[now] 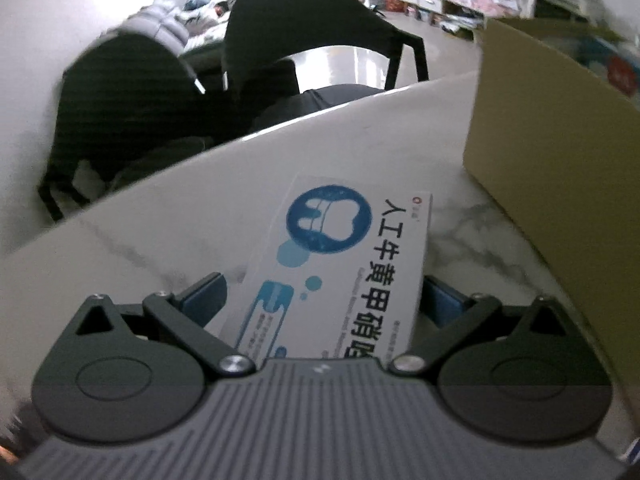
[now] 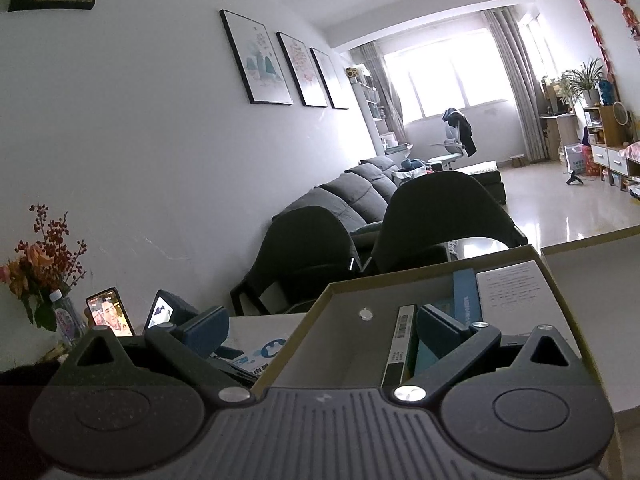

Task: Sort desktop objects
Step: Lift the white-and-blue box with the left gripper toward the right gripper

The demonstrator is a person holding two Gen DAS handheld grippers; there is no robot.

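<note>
Currently your left gripper (image 1: 322, 300) stands with its jaws spread wide, and the white medicine carton (image 1: 340, 268) lies between the blue pads (image 1: 206, 294) without clear contact on either side. That carton is a flat, glossy paperboard rectangle printed with a blue tooth emblem and bold black characters. Its long axis runs nearly straight away from your wrist, leaning slightly to the right, with the emblem end pointing toward the far table edge. It rests flat on the marble-patterned tabletop (image 1: 132, 240), a smooth white surface with grey veining. To the right of the carton stands the cardboard box (image 1: 560, 168), whose matte brown wall rises just beside the gripper's right finger. Beyond the table edge sit two dark moulded chairs (image 1: 312, 36) with curved backs.

In the right wrist view, a phone (image 2: 110, 312) with a lit screen leans at the far left beside a bottle holding dried flowers (image 2: 44, 248). Your right gripper (image 2: 320, 332) is also open wide, holding nothing; its left pad sits outside the box (image 2: 316, 320) and its right pad inside it. The box's pale interior holds a narrow barcoded carton (image 2: 400, 344) standing on edge, its long axis running away from you, plus a blue packet (image 2: 466, 292) and a printed paper sheet (image 2: 512, 288).
</note>
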